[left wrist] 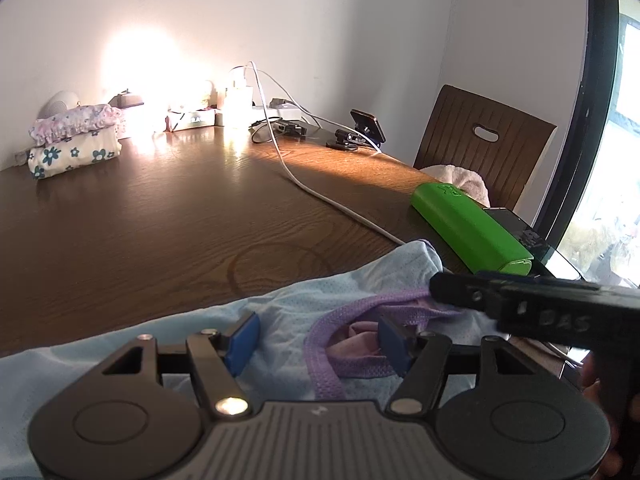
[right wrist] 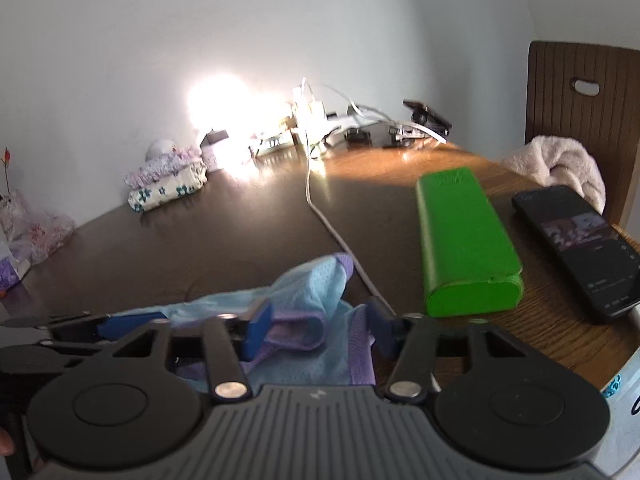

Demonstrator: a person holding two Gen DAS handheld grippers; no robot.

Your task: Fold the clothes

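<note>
The left gripper (left wrist: 316, 344) stood spread over the blue garment (left wrist: 280, 312) on the counter (left wrist: 160, 220), gripping nothing; the right gripper (right wrist: 320, 332) likewise (purple trim between its pads). Risk: closing there could snag the white cable (right wrist: 340, 244) just ahead.

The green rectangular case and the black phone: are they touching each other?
Apart. The right wrist view shows bare wooden table between the green rectangular case and the black phone.

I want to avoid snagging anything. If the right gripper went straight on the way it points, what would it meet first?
Probably the light blue garment lying between the right gripper's open jaws; depth is unclear.
</note>
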